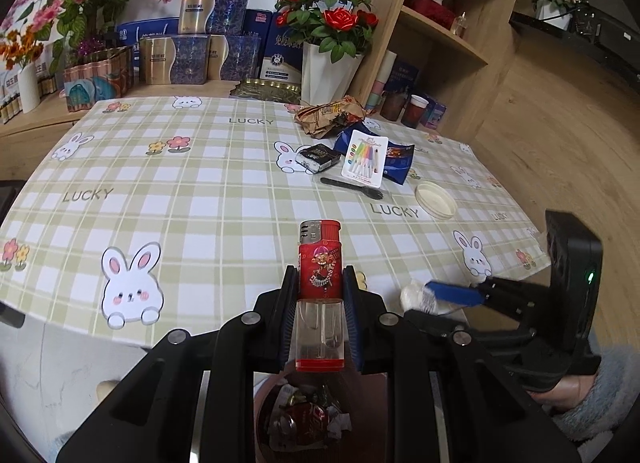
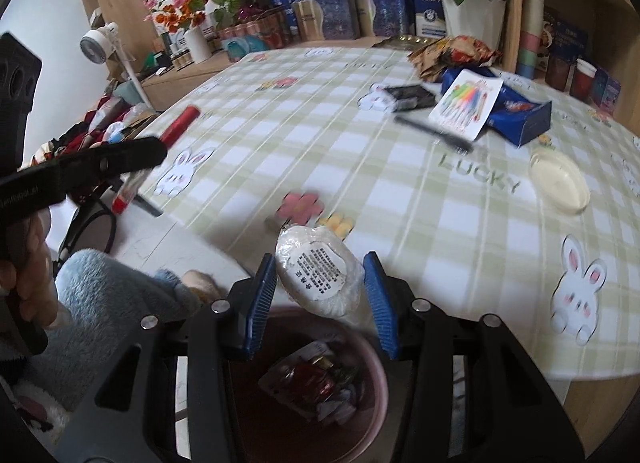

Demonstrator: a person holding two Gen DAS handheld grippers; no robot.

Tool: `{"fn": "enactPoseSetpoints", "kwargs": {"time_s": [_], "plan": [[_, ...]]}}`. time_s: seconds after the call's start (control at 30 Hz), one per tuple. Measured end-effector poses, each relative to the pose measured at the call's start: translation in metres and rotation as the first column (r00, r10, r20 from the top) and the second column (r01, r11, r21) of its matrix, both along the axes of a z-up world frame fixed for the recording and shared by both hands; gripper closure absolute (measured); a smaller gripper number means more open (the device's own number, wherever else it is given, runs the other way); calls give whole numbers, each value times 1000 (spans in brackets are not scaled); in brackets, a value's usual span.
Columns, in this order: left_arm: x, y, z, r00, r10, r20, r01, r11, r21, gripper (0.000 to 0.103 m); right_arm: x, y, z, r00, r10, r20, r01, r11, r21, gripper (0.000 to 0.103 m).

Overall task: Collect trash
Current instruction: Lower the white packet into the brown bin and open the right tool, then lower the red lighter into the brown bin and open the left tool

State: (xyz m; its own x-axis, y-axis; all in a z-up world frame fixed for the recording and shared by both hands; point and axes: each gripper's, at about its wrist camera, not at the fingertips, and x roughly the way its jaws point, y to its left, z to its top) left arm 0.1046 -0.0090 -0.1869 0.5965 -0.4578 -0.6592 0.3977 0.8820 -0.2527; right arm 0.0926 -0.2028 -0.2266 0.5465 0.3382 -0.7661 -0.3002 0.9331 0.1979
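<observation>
left wrist view: the left tongs [image 1: 320, 303] are clamped on a red lighter [image 1: 320, 283], held upright between the two blue pads, its metal head above the fingertips and its clear base below them. directly beneath, at the lower edge, a bin [image 1: 264, 415] holds crumpled wrappers [image 1: 308, 419]. beyond lies the tabletop [image 1: 224, 183] with a green checked cloth printed with rabbits. on its far right part: a brown crumpled bag [image 1: 330, 115], a dark small packet [image 1: 318, 158], a card of coloured pens [image 1: 365, 159] lying over a blue wrapper [image 1: 398, 161], a black spoon [image 1: 352, 187] and a round pale lid [image 1: 436, 201]. at the right, the right tongs [image 1: 436, 297] appear side-on with a white wrapped puck [image 1: 414, 295] at their blue tips.

right wrist view: the right tongs [image 2: 320, 287] stand apart; the white wrapped puck [image 2: 320, 275], its round printed label facing the camera, sits between the blue pads, near the left pad, with a clear gap to the right pad. whether the left pad touches it cannot be told. the bin [image 2: 372, 363], pink-rimmed, lies just below with wrappers [image 2: 316, 383] inside. the left tongs [image 2: 132, 159] show at the left, gripping the red lighter [image 2: 180, 125]. the card of coloured pens [image 2: 466, 103], blue wrapper [image 2: 524, 119] and pale lid [image 2: 560, 181] lie on the tabletop [image 2: 320, 135], blurred.
</observation>
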Motion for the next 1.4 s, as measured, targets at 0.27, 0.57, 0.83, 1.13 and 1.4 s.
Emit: {"fn": "enactPoseSetpoints", "kwargs": {"time_s": [0.27, 0.57, 0.83, 1.13, 1.4], "plan": [[-24, 11, -7, 1000, 9, -14, -9, 1000, 2, 81, -30, 14, -32, 996, 33, -82, -33, 999, -7, 56], [-29, 10, -19, 999, 8, -39, -9, 1000, -8, 81, -42, 10, -63, 982, 15, -188, -25, 998, -54, 56], [-29, 11, -24, 999, 6, -53, -6, 1000, -10, 81, -43, 14, -83, 961, 11, -275, -42, 993, -107, 56], [-32, 10, -26, 998, 1, -60, -1, 1000, -13, 81, -44, 13, -105, 923, -41, -383, -28, 985, -173, 51], [-35, 8, -30, 997, -8, -76, 7, 1000, -13, 81, -38, -8, -60, 969, -146, -199, 121, 984, -133, 15]]}}
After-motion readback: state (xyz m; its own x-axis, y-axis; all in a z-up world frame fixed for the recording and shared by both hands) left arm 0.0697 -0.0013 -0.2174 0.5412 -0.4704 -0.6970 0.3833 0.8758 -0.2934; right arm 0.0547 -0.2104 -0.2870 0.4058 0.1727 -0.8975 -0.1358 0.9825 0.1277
